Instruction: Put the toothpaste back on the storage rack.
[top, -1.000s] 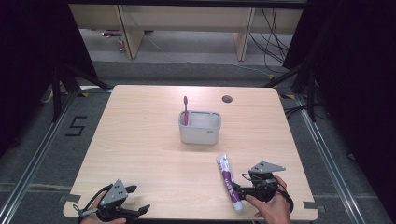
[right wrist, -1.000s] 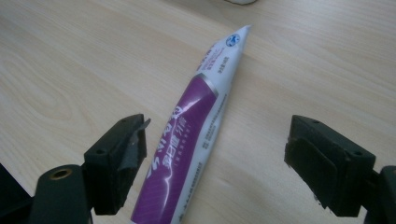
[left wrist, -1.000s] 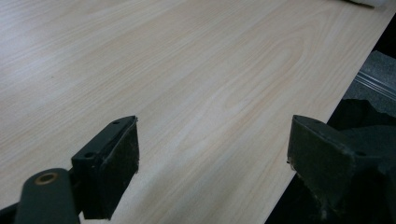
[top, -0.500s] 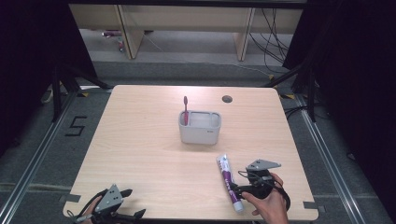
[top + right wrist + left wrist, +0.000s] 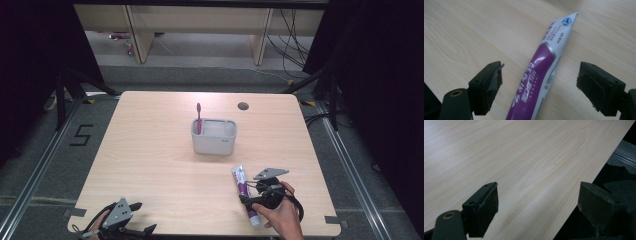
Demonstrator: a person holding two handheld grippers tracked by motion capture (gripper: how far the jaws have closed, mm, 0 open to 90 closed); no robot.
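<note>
Left gripper (image 5: pixel 140 218) nearer table edge (retreated)

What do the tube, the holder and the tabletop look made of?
Tube: likely soft plastic laminate, glossy, with a flat crimped end and sheen. Holder: probably moulded plastic, matte grey, with rounded corners. Tabletop: seemingly wood-grain laminate, smooth, with a light, even pattern.

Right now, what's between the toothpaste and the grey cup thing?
Nothing: in the high view, only bare table lies between the toothpaste tube and the grey holder with its toothbrush.
</note>
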